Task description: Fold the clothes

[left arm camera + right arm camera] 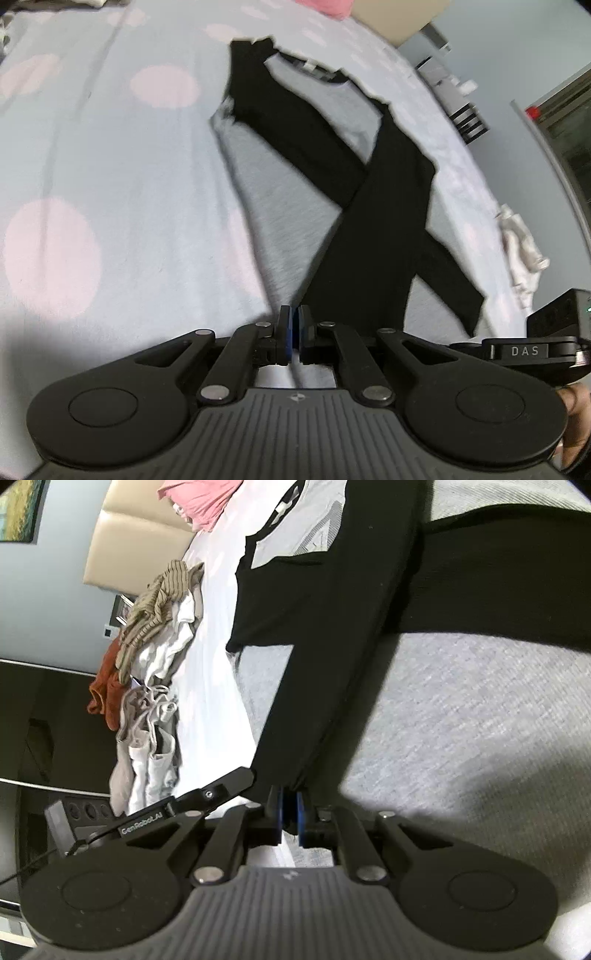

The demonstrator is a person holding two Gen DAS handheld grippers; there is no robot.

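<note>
Grey long-sleeved shirt with black sleeves (pixel 295 206) spread on dotted pale bedsheet (pixel 92 155), sleeves crossed. Left gripper (pixel 294 325) pressed together at hem. Right gripper (pixel 290 805) pinched on black sleeve cuff (pixel 295 771).

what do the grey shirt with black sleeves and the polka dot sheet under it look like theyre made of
Grey shirt with black sleeves: probably a knit jersey, cotton-like; the right wrist view shows a heathered, matte, slightly fuzzy grey body. Its sleeves are a smooth, matte black.
Pale blue bedsheet with pink dots: likely thin woven cotton or a blend; flat, matte, softly creased. Blur leaves the weave unclear.
</note>
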